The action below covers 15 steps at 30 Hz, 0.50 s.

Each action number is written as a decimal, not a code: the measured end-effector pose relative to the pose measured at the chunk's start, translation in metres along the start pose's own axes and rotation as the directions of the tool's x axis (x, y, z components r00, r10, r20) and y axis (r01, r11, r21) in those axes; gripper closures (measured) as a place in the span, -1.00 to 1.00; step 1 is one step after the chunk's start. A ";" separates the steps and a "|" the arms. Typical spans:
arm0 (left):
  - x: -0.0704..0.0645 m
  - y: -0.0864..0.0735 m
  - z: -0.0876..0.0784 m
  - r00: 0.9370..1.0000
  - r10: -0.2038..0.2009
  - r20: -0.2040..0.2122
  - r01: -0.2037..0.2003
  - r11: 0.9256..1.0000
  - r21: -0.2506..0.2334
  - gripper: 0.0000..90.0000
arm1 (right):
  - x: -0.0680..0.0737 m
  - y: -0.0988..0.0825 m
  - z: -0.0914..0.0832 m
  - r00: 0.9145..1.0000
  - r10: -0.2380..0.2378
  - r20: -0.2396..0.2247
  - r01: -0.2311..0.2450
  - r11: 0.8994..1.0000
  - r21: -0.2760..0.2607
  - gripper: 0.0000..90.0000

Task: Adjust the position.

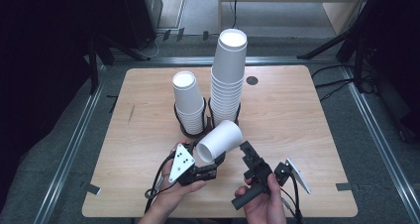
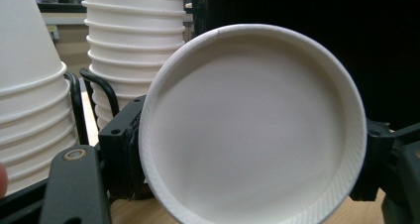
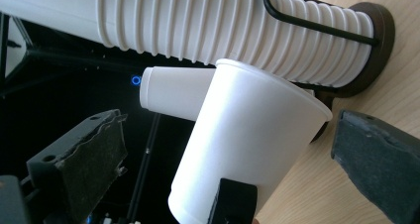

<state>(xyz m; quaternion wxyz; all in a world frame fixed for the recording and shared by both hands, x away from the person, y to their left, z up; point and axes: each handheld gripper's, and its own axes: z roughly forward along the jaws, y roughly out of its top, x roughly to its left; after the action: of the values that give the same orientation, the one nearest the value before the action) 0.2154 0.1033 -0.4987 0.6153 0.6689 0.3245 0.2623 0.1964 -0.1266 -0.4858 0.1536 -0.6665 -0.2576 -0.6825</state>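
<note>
A single white paper cup (image 1: 220, 140) is held tilted above the table's front middle. My left gripper (image 1: 214, 161) is shut on its narrow base end, and in the left gripper view the cup's round bottom (image 2: 252, 125) faces the camera between the two jaws. My right gripper (image 1: 257, 158) stands open just right of the cup. In the right gripper view the cup (image 3: 247, 144) lies between the spread pads (image 3: 84, 159), apart from both. Behind stand a short cup stack (image 1: 187, 102) and a tall cup stack (image 1: 229, 75).
Both stacks sit upside down in black wire holders (image 1: 192, 131) near the middle of the wooden table (image 1: 297, 115). A dark round disc (image 1: 252, 80) lies at the back. Tripod legs (image 1: 327, 45) and cables surround the table. Bare wood lies to the left and right.
</note>
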 end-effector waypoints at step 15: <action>0.000 0.001 -0.001 1.000 0.000 0.002 0.000 1.000 -0.010 -0.50 | 0.000 -0.003 0.010 0.995 0.091 0.026 -0.092 0.996 0.012 -0.91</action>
<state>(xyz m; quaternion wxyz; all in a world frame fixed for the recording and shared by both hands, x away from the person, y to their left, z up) 0.2149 0.1040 -0.4978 0.6189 0.6662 0.3225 0.2630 0.2029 -0.1190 -0.4863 0.1858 -0.6852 -0.2334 -0.6645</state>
